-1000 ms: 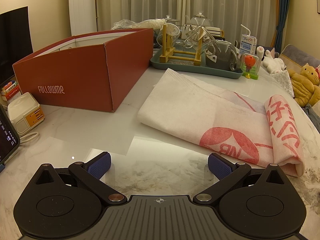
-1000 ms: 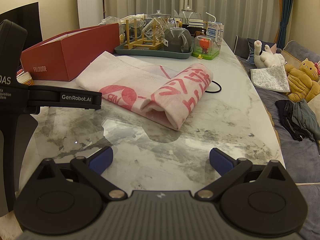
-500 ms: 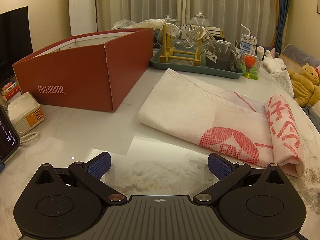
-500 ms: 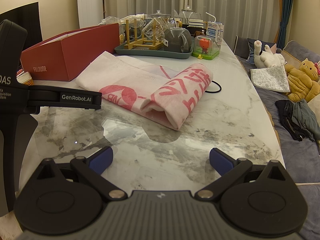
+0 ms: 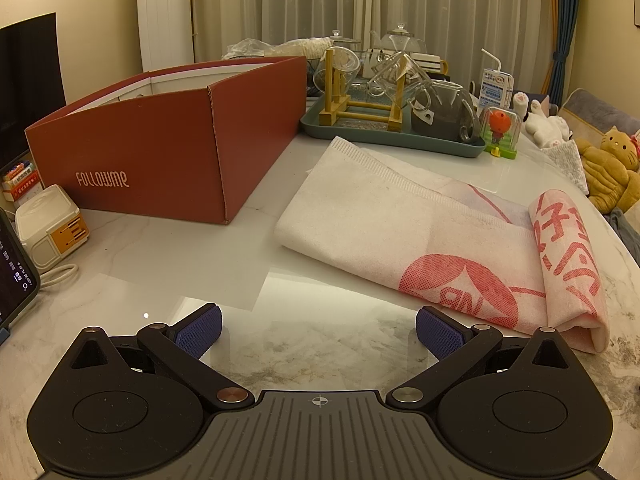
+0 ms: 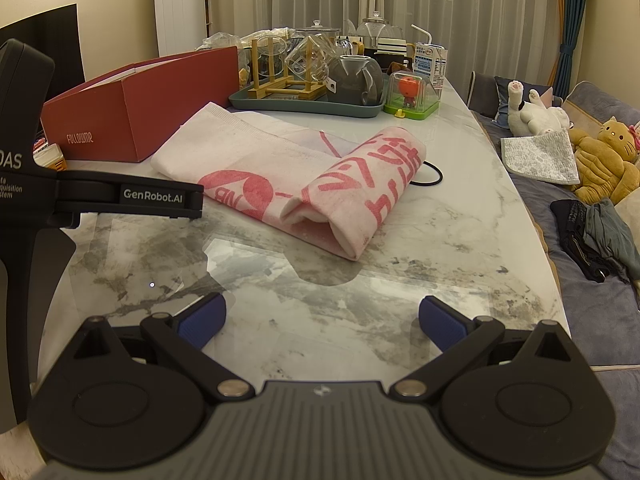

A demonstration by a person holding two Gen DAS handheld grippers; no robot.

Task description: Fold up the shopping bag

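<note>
A white shopping bag with red print (image 5: 420, 236) lies flat on the marble table, its right end rolled over into a thick fold (image 5: 568, 264). It also shows in the right wrist view (image 6: 280, 172), with the rolled end (image 6: 360, 192) nearest. My left gripper (image 5: 319, 330) is open and empty, just short of the bag's near edge. My right gripper (image 6: 322, 318) is open and empty, a little in front of the rolled end. The left gripper's body (image 6: 120, 196) shows at the left of the right wrist view.
A red open box (image 5: 160, 152) stands at the left of the bag. A teal tray (image 5: 384, 136) with glassware stands behind it. A black hair tie (image 6: 432, 176) lies beside the roll. A white charger (image 5: 48, 224) and a phone (image 5: 12, 272) sit far left. A sofa with plush toys (image 6: 592, 160) is beyond the table's right edge.
</note>
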